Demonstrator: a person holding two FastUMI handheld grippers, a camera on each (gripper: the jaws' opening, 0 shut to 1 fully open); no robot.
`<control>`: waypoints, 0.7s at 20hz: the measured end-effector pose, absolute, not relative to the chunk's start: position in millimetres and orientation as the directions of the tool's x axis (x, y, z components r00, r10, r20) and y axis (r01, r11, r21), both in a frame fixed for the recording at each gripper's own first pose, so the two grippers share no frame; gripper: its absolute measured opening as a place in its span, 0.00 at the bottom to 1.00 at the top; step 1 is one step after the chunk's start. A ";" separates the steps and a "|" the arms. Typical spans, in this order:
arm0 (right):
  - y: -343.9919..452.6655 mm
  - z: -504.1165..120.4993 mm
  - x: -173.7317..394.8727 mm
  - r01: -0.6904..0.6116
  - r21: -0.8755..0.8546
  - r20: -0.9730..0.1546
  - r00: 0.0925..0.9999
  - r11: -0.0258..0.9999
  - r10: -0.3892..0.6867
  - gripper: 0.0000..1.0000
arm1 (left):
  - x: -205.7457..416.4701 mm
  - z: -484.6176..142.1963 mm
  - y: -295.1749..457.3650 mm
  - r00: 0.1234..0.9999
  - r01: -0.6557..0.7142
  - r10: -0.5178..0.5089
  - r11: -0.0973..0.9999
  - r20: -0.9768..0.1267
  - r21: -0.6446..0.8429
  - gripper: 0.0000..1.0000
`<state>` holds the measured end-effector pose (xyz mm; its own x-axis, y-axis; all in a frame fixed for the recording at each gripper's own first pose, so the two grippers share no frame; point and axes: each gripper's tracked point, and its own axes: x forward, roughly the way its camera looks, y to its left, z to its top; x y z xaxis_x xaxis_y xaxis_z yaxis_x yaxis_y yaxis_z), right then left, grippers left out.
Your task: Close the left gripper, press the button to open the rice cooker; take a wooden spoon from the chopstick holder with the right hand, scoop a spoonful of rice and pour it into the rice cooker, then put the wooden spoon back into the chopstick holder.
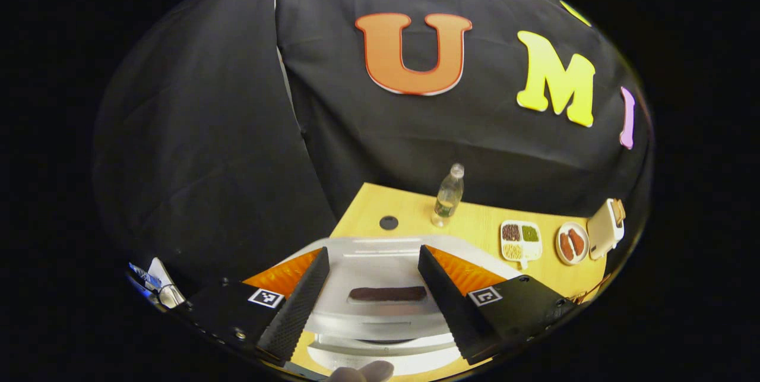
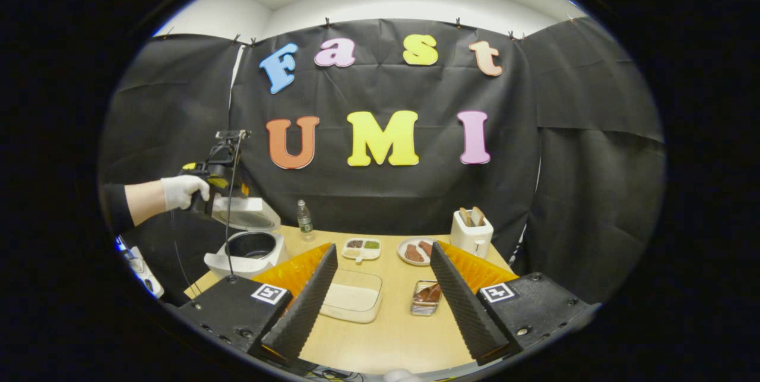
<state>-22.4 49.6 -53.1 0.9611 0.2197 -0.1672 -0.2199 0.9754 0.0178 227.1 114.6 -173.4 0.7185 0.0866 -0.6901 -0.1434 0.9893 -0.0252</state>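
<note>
In the left gripper view, my left gripper (image 1: 373, 287) stands spread wide, its fingers straddling the raised lid of the rice cooker (image 1: 380, 263) without touching it; the lid's dark handle bar lies between the fingertips. Beyond the cooker on the table (image 1: 415, 210) stand a water bottle (image 1: 449, 195), a divided dish (image 1: 521, 240), a plate (image 1: 572, 243) and a toaster (image 1: 605, 229).

In the right gripper view, my right gripper (image 2: 383, 287) is spread too, gripping nothing. A container of rice (image 2: 353, 302) lies between its fingers; the wooden spoon (image 2: 428, 294) rests in the chopstick holder (image 2: 425, 300) just right of that container. The open rice cooker (image 2: 249, 245) sits far left, a gloved hand (image 2: 184, 192) above it
</note>
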 end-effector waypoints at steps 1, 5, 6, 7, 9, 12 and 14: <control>49.2 -55.1 -22.6 -0.222 0.019 -0.171 0.960 0.975 0.221 0.99 | 221.2 -174.2 110.6 0.728 -0.137 0.079 0.990 -0.681 -0.032 0.98; 50.2 -66.8 -24.0 -0.229 0.021 -0.204 0.952 0.973 0.228 0.99 | 192.2 -230.2 95.8 0.671 -0.112 0.060 0.994 -0.739 -0.021 0.97; 50.1 -68.9 -24.4 -0.229 0.022 -0.211 0.951 0.973 0.228 0.99 | 185.1 -239.7 93.4 0.657 -0.113 0.055 0.993 -0.752 -0.027 0.98; 49.7 -70.0 -24.5 -0.230 0.025 -0.215 0.949 0.973 0.230 0.99 | 179.0 -249.0 91.4 0.644 -0.109 0.050 0.994 -0.763 -0.027 0.98; 50.7 -72.0 -24.3 -0.230 0.029 -0.222 0.947 0.973 0.231 0.99 | 167.0 -262.1 89.9 0.624 -0.097 0.047 0.995 -0.780 -0.017 0.98; 50.9 -75.5 -23.0 -0.230 0.027 -0.232 0.945 0.973 0.230 0.99 | 160.9 -267.3 88.1 0.622 -0.078 0.043 0.997 -0.782 -0.008 0.98; 52.0 -76.3 -23.4 -0.231 0.035 -0.236 0.944 0.972 0.232 1.00 | 159.2 -271.0 86.9 0.622 -0.073 0.024 0.997 -0.782 -0.027 0.98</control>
